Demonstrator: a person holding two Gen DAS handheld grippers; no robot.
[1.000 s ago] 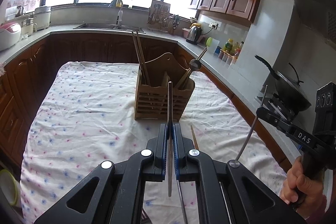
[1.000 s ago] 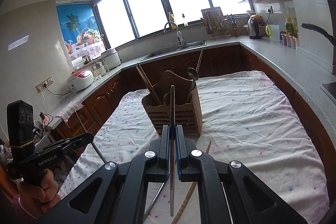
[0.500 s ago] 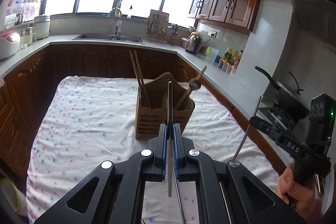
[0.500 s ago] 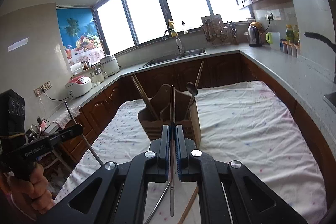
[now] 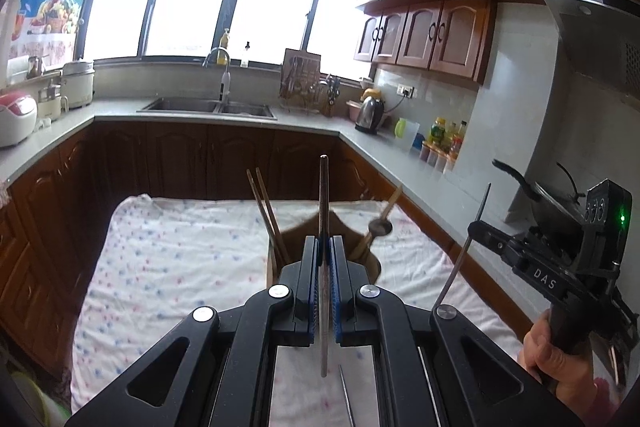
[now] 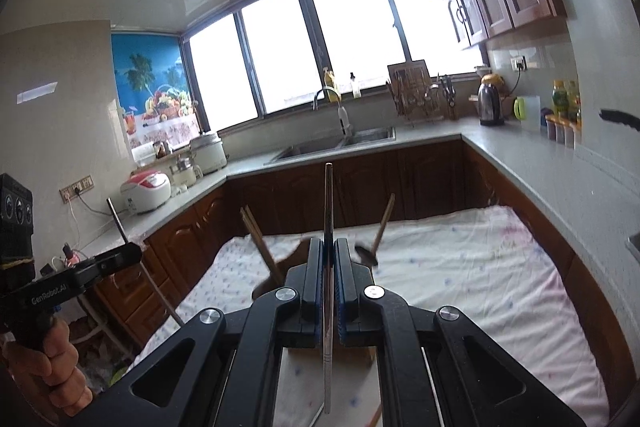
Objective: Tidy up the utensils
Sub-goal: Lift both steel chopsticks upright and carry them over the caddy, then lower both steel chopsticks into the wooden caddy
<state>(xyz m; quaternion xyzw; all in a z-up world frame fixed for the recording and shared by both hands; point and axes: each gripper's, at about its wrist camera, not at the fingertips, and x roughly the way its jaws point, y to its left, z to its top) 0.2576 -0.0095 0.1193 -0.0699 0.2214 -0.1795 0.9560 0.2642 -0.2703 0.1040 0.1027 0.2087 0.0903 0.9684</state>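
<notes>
My left gripper point(image 5: 325, 247) is shut on a thin metal chopstick point(image 5: 323, 187) that stands up between the blue pads. My right gripper point(image 6: 329, 249) is shut on another metal chopstick point(image 6: 328, 195). Both are raised above the wooden utensil holder point(image 5: 372, 261), which is mostly hidden behind the jaws in both views. The holder carries wooden chopsticks point(image 5: 264, 205) and a ladle point(image 5: 380, 225); they also show in the right wrist view, the chopsticks point(image 6: 256, 239) and the ladle point(image 6: 368, 255). The right gripper shows at the right of the left view point(image 5: 476, 227), the left gripper at the left of the right view point(image 6: 124, 253).
The holder stands on a table with a white dotted cloth point(image 5: 168, 259). Another utensil point(image 5: 346, 399) lies on the cloth under my left gripper. Counters point(image 5: 304, 121) run around the table, with a sink point(image 5: 208, 105), a kettle point(image 5: 368, 109) and a wok point(image 5: 548, 195) at right.
Both grippers have risen and tilted upward with their chopsticks. The holder has dropped in view and is now mostly behind the jaws.
</notes>
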